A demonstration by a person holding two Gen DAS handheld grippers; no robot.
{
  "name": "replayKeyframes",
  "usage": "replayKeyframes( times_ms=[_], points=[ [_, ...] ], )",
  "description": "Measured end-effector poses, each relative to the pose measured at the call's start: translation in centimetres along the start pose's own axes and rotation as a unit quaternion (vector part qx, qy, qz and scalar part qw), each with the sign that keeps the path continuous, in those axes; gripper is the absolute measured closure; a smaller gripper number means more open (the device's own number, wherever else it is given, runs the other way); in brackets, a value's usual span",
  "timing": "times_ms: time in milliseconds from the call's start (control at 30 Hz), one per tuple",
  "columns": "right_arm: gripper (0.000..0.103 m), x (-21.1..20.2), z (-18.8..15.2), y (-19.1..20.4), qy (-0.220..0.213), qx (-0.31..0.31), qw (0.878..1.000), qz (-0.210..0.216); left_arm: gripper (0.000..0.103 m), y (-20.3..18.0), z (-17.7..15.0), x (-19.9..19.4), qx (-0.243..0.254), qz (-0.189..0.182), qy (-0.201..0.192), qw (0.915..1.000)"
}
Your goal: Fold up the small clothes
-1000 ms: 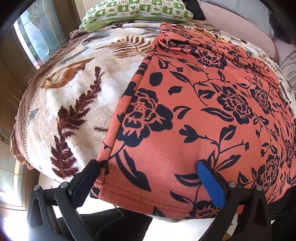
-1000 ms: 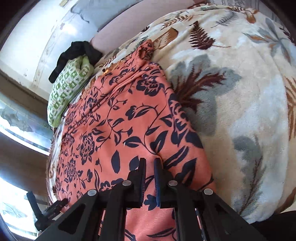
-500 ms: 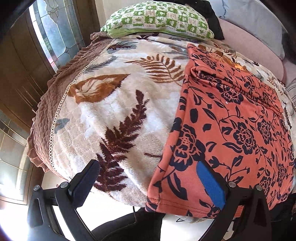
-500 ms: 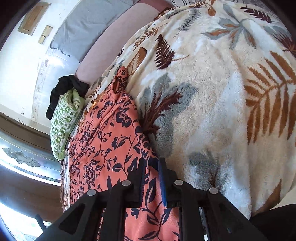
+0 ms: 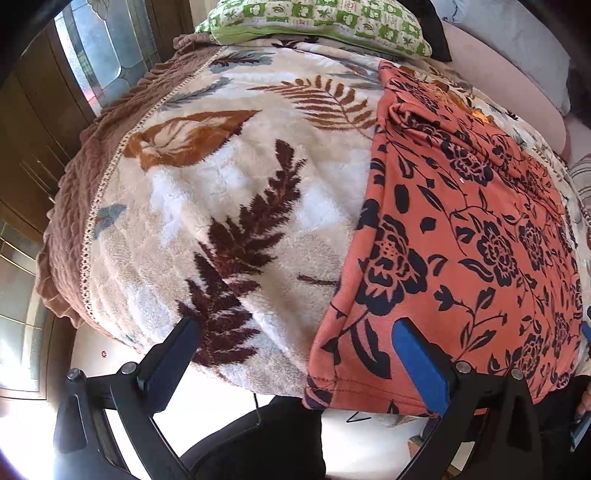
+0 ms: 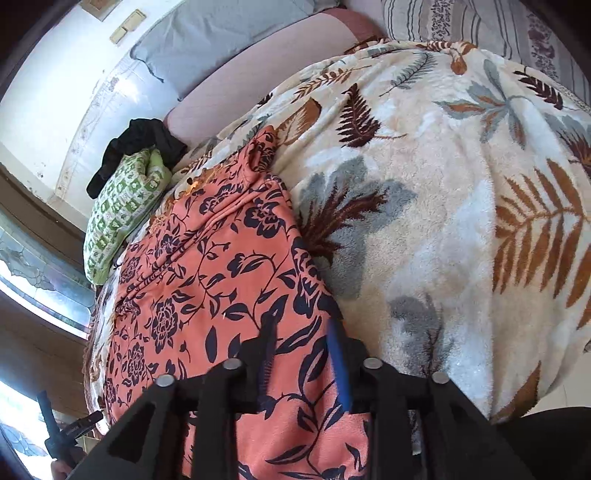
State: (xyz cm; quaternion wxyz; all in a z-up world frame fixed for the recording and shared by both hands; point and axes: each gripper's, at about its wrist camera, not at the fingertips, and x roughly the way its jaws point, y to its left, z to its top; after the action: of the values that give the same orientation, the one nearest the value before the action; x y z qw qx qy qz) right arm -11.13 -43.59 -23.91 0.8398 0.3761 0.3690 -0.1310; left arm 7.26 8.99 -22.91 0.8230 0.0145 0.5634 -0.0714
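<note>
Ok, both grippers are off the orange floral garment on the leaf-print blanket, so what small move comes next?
Probably bring the open left gripper onto the orange floral garment at its near hem corner. It lies flat on the leaf-print blanket, and the right gripper is opening, with cloth under its fingers, not pinched.

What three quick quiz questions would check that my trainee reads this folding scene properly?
1. True or false: the left gripper is clamped on the orange floral garment.
2. The garment lies on: A) bare floor B) leaf-print blanket C) a chair.
3. What sits at the bed's far end, under the black cloth?

Key:
1. False; its jaws stand wide open, holding nothing.
2. B.
3. The green patterned pillow.
</note>
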Motion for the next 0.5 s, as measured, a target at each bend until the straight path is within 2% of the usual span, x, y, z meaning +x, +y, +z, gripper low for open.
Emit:
replayKeyframes(
  times_ms=[33, 67, 100, 133, 167, 233, 333, 433, 467, 500],
  points=[
    [0.022, 0.0, 0.0, -0.1, 0.001, 0.005, 1.0, -0.003, 0.006, -0.3, -0.1, 0.1, 0.005, -0.008, 0.003, 0.9999],
    [0.02, -0.3, -0.1, -0.1, -0.005, 0.009, 1.0, -0.01, 0.014, -0.6, -0.2, 0.2, 0.014, -0.009, 0.006, 0.9998],
    [0.02, -0.4, -0.2, -0.1, -0.009, 0.007, 1.0, -0.021, 0.018, -0.8, -0.4, 0.5, 0.024, -0.007, 0.012, 0.9996],
    [0.02, -0.3, -0.1, -0.1, -0.003, 0.002, 1.0, -0.028, 0.031, -1.0, -0.5, 0.8, 0.031, -0.008, 0.021, 0.9992],
    [0.02, -0.2, -0.1, -0.2, 0.008, 0.001, 1.0, -0.025, 0.048, -1.1, -0.6, 1.1, 0.033, -0.014, 0.032, 0.9988],
    [0.02, 0.1, -0.3, -0.6, 0.033, 0.014, 0.999, -0.002, 0.062, -1.0, -1.0, 1.8, 0.031, -0.029, 0.052, 0.9977],
    [0.02, 0.7, -0.8, -1.2, 0.069, 0.027, 0.997, 0.003, 0.069, -1.1, -1.3, 1.8, 0.032, -0.041, 0.052, 0.9973],
    [0.021, 0.8, -1.4, -0.9, 0.081, 0.024, 0.996, 0.022, 0.073, -1.2, -1.5, 1.5, 0.035, -0.044, 0.049, 0.9972],
    [0.023, 0.9, -1.6, -0.7, 0.091, 0.02, 0.995, 0.034, 0.074, -1.3, -1.6, 1.4, 0.035, -0.045, 0.048, 0.9972],
    [0.03, 1.0, -1.9, -0.4, 0.101, 0.016, 0.994, 0.042, 0.074, -1.3, -1.6, 1.3, 0.036, -0.046, 0.046, 0.9972]
  ],
)
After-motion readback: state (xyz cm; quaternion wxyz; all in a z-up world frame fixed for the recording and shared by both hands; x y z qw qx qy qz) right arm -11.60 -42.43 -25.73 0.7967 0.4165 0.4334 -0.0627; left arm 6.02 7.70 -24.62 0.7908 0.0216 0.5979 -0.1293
